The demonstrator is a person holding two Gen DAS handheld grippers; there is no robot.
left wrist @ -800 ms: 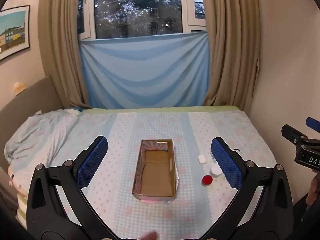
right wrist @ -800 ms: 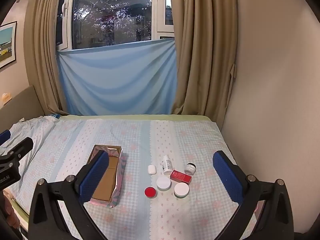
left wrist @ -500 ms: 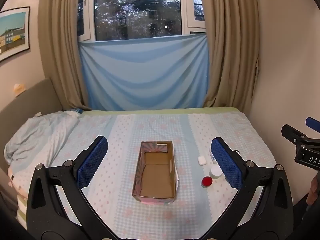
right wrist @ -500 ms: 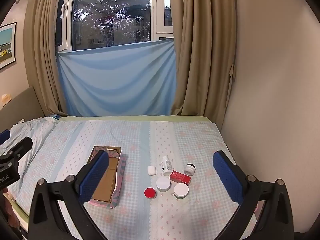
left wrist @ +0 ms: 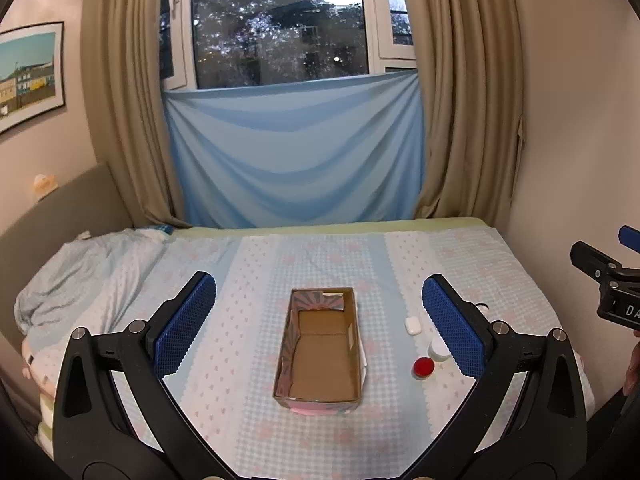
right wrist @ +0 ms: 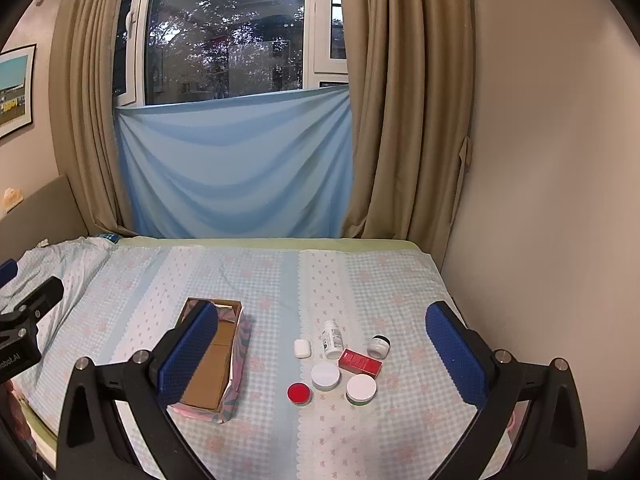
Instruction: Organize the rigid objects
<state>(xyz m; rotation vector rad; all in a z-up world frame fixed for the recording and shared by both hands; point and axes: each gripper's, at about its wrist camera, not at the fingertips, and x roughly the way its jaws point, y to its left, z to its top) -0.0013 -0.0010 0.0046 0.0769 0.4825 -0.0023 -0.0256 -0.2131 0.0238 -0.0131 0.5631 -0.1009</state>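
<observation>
The left gripper (left wrist: 319, 314) and the right gripper (right wrist: 322, 344) both gape wide, holding nothing, above the bed (right wrist: 256, 280). The open cardboard box (left wrist: 320, 354) lies mid-bed, bare sheet all round. Right of it cluster a red-lidded jar (right wrist: 299, 393), two white-lidded jars (right wrist: 325, 375), a red carton (right wrist: 360, 363), a white bottle (right wrist: 333, 339) and an earbud case (right wrist: 302, 348); the left view shows only three.

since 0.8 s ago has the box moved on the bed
No. In the left wrist view the box sits on the same stripe of the bedsheet, equally apart from the red lid; only the camera drifted slightly.
</observation>
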